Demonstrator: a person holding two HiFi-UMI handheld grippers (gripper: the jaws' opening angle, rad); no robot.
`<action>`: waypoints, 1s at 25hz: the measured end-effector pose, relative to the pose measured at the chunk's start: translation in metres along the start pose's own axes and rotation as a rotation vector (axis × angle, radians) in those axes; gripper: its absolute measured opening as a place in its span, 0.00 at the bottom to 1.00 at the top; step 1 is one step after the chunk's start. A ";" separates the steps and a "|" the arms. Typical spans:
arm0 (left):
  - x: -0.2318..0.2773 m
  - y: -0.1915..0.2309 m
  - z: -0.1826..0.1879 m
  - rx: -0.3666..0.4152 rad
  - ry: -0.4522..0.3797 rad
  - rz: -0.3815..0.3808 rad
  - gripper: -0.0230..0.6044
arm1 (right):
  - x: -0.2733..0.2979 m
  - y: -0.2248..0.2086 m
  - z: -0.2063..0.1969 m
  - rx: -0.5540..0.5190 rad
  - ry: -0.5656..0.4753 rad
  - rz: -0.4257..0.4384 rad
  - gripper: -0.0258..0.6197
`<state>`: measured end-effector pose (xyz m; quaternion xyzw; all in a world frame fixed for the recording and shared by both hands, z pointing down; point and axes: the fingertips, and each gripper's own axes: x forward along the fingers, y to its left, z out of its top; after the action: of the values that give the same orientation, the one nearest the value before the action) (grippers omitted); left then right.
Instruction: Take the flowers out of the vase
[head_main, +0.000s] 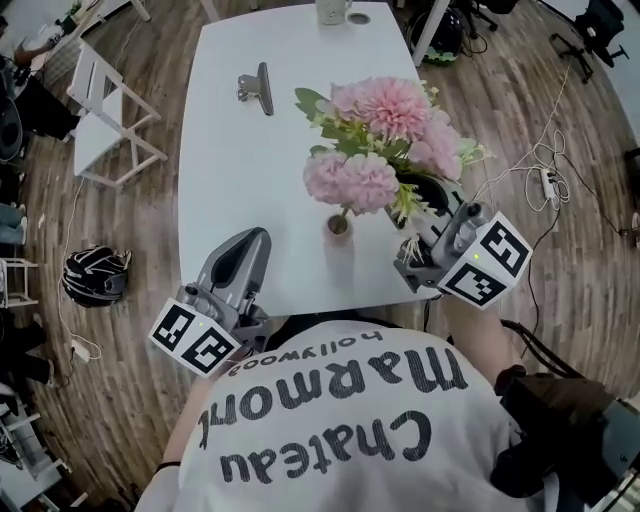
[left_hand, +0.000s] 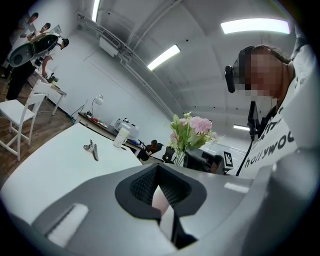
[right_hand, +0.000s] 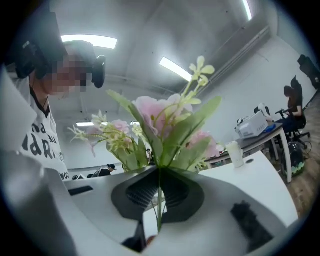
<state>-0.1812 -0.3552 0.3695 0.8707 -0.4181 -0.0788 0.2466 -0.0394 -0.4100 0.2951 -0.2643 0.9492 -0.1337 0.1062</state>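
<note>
Underfoot, a brown wood-plank floor (head_main: 120, 220) surrounds the long white surface (head_main: 225, 190), which carries a silver metal clip (head_main: 257, 88), a white mug (head_main: 333, 10) at its far end and a small round pinkish vase (head_main: 339, 226) near the person's edge. The right tongs (head_main: 410, 256) are clamped on the green stems of the pink flowers (head_main: 385, 125), just beside that vase; the left tongs (head_main: 252, 240) are drawn together, empty. Only the gripper views show the ceiling strip lights (left_hand: 163, 57) and the pinched stems (right_hand: 159, 200).
</note>
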 end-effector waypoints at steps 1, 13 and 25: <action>0.000 -0.001 0.000 0.002 -0.006 -0.003 0.04 | -0.002 0.001 0.006 -0.004 -0.022 -0.006 0.08; -0.034 -0.006 0.005 0.017 -0.053 0.024 0.04 | -0.014 0.028 0.064 -0.040 -0.194 -0.001 0.08; -0.094 -0.041 -0.007 0.043 -0.117 0.071 0.05 | -0.051 0.082 0.058 0.039 -0.229 0.059 0.07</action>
<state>-0.2112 -0.2588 0.3490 0.8544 -0.4639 -0.1120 0.2056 -0.0199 -0.3266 0.2213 -0.2478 0.9353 -0.1180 0.2232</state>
